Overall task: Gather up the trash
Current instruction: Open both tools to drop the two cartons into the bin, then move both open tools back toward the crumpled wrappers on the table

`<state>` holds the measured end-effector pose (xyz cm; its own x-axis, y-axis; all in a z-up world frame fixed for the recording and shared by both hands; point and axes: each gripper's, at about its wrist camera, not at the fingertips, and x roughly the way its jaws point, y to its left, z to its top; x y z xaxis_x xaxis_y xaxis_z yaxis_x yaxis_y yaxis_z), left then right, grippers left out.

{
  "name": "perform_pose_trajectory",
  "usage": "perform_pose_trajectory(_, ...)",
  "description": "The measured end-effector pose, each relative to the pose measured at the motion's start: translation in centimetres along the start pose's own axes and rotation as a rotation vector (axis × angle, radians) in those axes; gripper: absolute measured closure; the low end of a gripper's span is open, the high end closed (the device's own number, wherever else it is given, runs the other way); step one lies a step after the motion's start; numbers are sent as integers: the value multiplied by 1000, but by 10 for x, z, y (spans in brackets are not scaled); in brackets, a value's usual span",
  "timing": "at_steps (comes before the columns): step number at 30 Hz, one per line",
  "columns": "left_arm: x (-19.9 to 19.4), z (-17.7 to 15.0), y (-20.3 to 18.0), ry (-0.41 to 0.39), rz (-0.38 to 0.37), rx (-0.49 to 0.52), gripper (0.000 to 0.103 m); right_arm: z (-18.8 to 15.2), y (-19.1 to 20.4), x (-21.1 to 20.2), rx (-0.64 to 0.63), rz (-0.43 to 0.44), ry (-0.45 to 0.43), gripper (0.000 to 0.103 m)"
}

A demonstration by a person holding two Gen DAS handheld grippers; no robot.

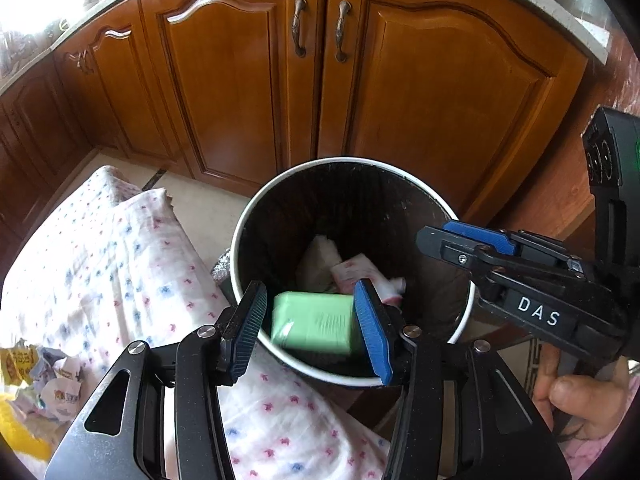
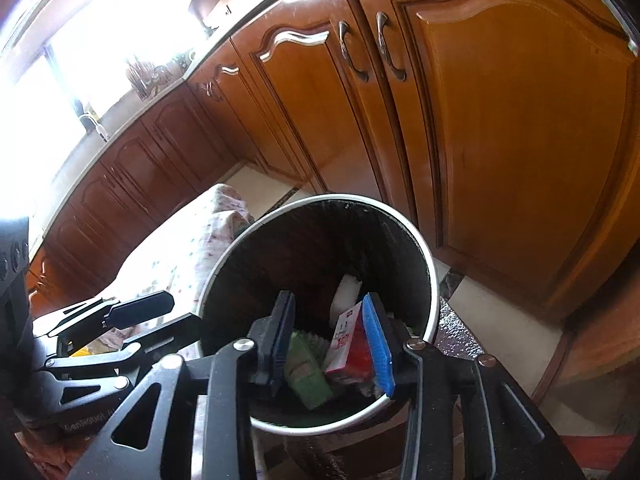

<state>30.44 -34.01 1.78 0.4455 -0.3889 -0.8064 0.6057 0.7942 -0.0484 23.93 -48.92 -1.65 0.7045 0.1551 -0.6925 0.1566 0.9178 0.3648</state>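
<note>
A black trash bin with a white rim (image 1: 240, 240) (image 2: 432, 272) stands on the floor in front of the cabinets. Inside lie a green box (image 1: 316, 326) (image 2: 308, 376), blurred in the left wrist view, a red-and-white packet (image 1: 356, 270) (image 2: 346, 350) and crumpled white paper (image 1: 320, 256) (image 2: 346, 294). My left gripper (image 1: 310, 292) (image 2: 184, 312) hovers at the bin's near left rim, open, with nothing between its fingers in the right wrist view. My right gripper (image 2: 329, 298) (image 1: 430, 236) hangs over the bin's right side, open and empty, with the trash showing below it.
A white cloth with small blue and pink prints (image 1: 100, 260) covers the surface left of the bin. Crumpled wrappers (image 1: 48, 380) and something yellow (image 1: 16, 428) lie on it. Brown cabinet doors (image 1: 240, 80) stand close behind. A hand (image 1: 580, 400) holds the right gripper.
</note>
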Motion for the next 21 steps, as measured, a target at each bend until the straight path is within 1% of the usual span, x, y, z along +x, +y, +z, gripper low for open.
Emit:
perform_pose_trajectory(3,-11,-7,10,-20,-14,-35,54,-5,3,-11,9,20,-24,52)
perform_pose_trajectory(4,-15,-11,15,-27,-20,-51,54,-8,5,-15,13,31,-33,46)
perform_pose_trajectory(7,-27,-25,30,-55,-46,-115,53,-19,14,-25,25,63,-59,33)
perform_pose_trajectory(9,-35,-38,42,-73,-52,-163,50,-27,21,-30,32,85,-76,29)
perform_pose_trajectory(14,-55,-73,69,-108,-50,-264,50,-49,42,-39,32,130,-96,28)
perform_pose_trajectory(19,-77,-112,93,-134,-9,-333,49,-70,67,-44,12,156,-108,25)
perform_pose_trajectory(21,-86,-127,103,-143,5,-367,48,-78,78,-43,3,173,-98,25)
